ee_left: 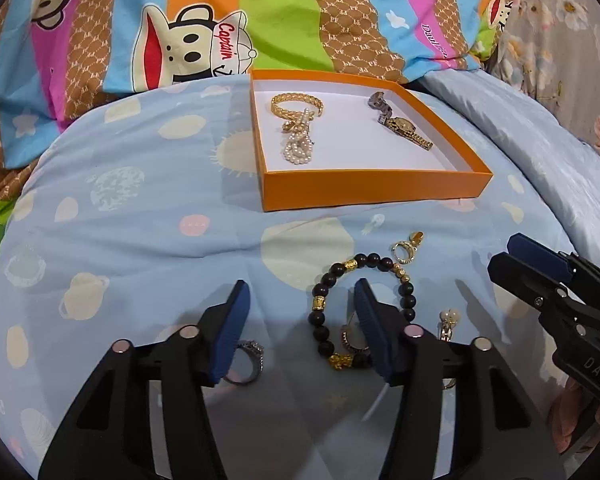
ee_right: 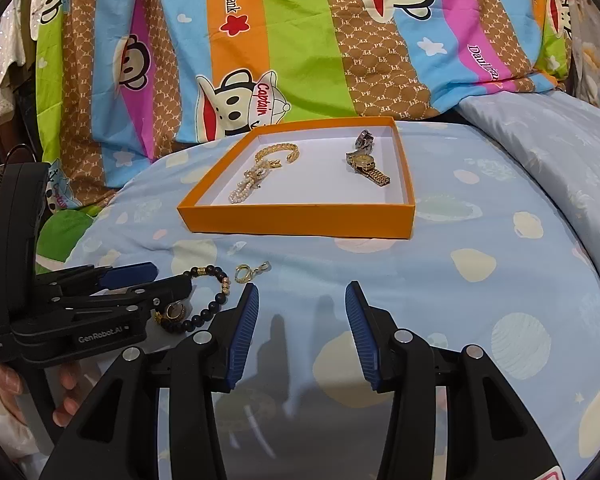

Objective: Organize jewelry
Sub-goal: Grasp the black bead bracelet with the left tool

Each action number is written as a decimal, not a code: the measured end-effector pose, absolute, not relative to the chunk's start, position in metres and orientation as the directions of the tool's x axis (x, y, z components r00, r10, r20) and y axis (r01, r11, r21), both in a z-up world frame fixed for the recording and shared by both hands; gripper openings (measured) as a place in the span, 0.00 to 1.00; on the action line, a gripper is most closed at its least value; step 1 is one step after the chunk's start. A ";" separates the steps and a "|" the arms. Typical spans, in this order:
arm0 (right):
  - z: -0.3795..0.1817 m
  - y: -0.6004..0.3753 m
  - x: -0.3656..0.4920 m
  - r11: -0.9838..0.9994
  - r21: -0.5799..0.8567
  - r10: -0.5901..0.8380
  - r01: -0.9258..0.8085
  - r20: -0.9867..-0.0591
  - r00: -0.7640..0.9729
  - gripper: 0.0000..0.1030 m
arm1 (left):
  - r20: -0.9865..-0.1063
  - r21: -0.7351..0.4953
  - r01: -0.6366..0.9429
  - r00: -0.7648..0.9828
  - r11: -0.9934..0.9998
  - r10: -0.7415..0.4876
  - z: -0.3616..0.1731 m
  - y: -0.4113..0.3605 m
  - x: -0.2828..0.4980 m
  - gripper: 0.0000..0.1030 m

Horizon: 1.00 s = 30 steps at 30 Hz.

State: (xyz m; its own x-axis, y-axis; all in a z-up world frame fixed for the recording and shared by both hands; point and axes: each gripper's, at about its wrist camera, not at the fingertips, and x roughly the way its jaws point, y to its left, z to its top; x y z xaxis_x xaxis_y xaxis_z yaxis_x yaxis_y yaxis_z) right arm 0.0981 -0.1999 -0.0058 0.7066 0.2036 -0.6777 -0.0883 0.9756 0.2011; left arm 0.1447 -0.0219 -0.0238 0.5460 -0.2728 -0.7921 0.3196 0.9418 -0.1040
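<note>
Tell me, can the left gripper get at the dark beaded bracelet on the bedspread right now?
Probably yes. The left gripper is open, and the dark beaded bracelet lies flat just ahead, with one of its fingers already over the loop. Nothing covers it, though a small ring sits inside the loop and might get caught too.

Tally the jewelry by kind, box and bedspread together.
Bracelets: 3 — gold braided cuff, white pearl strand, dark bead bracelet
Watches: 1 — gold metal wristwatch
Rings: 2 — silver ring, gold ring
Charms/earrings: 2 — gold hoop, small gold charm
Total: 8
</note>
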 end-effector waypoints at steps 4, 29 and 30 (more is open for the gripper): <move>-0.006 -0.199 0.098 0.976 0.198 0.202 -0.089 -0.679 0.705 0.44 | -0.788 -0.089 0.346 0.549 0.934 -0.278 -0.024 -0.029 0.144 0.24; -0.007 -0.196 0.098 0.975 0.200 0.208 -0.095 -0.679 0.704 0.44 | -0.696 -0.176 0.439 0.578 0.881 -0.427 0.004 -0.026 0.125 0.07; -0.007 -0.197 0.098 0.975 0.199 0.207 -0.095 -0.678 0.705 0.44 | -0.694 -0.186 0.447 0.571 0.875 -0.439 0.005 -0.026 0.124 0.07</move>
